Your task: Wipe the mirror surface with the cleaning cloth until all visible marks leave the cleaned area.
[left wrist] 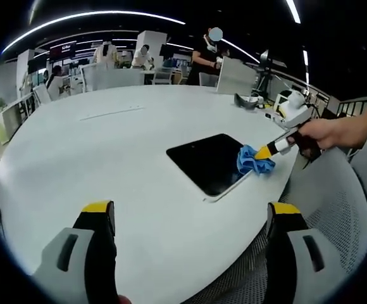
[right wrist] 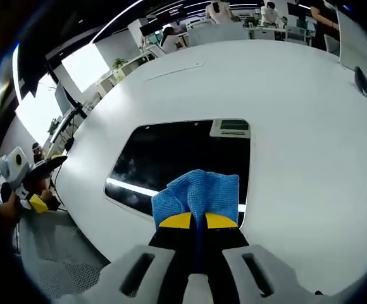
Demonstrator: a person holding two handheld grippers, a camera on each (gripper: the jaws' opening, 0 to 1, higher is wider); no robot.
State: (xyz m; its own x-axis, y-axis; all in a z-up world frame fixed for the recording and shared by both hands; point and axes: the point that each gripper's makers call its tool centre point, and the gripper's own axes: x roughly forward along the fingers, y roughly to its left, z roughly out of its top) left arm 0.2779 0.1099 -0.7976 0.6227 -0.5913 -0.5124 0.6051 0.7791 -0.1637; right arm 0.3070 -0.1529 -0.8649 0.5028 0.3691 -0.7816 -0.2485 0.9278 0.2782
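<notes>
On a white desk (left wrist: 126,145), the left claw (left wrist: 190,215) hangs spread and empty, its yellow-tipped jaws wide apart above bare desktop, apparently held back so the work ahead stays in sight. Ahead of it and to its right lies the mirror (left wrist: 212,161), a dark rectangular panel flat on the desk near the edge. At the mirror's right corner, the right claw (left wrist: 264,152), held in a person's hand (left wrist: 326,130), pinches the blue cleaning cloth (left wrist: 254,159) and presses it to the glass. From the right gripper view, the right claw (right wrist: 198,220) is pressed together on the cloth (right wrist: 196,193), which bunches just beyond its tips on the near edge of the mirror (right wrist: 177,158), low enough to rub the surface. Faint smudges seem to remain on the glass to the claw's left, so wiping looks unfinished. No containers are visible near the mirror.
</notes>
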